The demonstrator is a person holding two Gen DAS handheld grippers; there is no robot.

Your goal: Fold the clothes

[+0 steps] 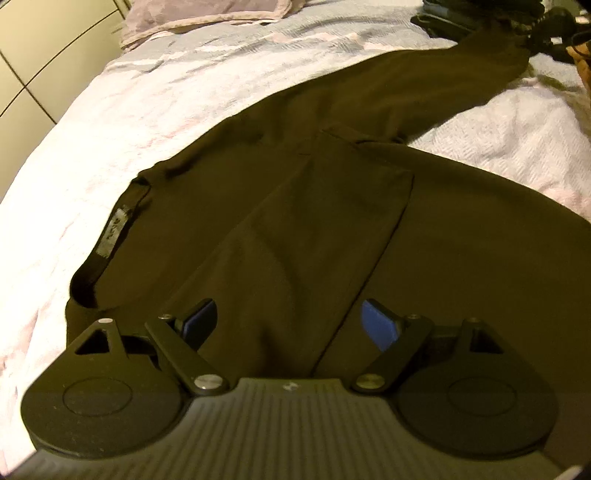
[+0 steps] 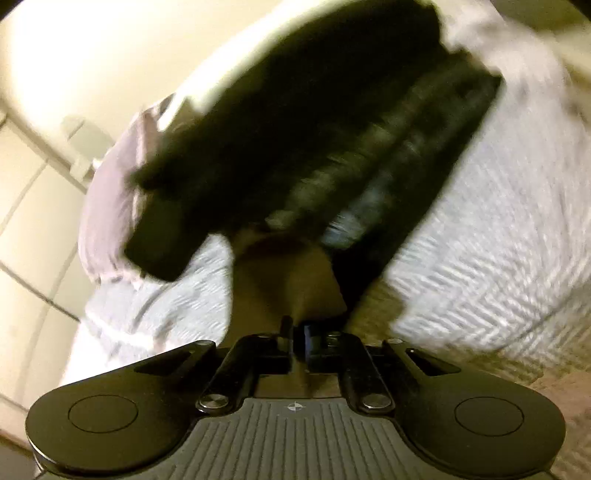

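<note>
A dark brown long-sleeved top [image 1: 295,206] lies spread on the bed, neck opening with a grey label [image 1: 112,230] at the left. One sleeve [image 1: 328,221] is folded across the body; the other sleeve [image 1: 424,85] stretches away to the upper right. My left gripper [image 1: 290,325] is open just above the folded sleeve, blue pads showing, holding nothing. In the blurred right wrist view my right gripper [image 2: 295,332] is shut on a brown strip of cloth [image 2: 288,273], the top's far sleeve end, lifted over the bed.
The bed has a pale pink and white woven cover [image 1: 122,110]. A pillow [image 1: 207,14] lies at the head. Dark clothing and cables [image 1: 498,22] sit at the upper right; a dark heap [image 2: 295,122] fills the right wrist view. Pale cupboard doors [image 1: 33,48] stand at the left.
</note>
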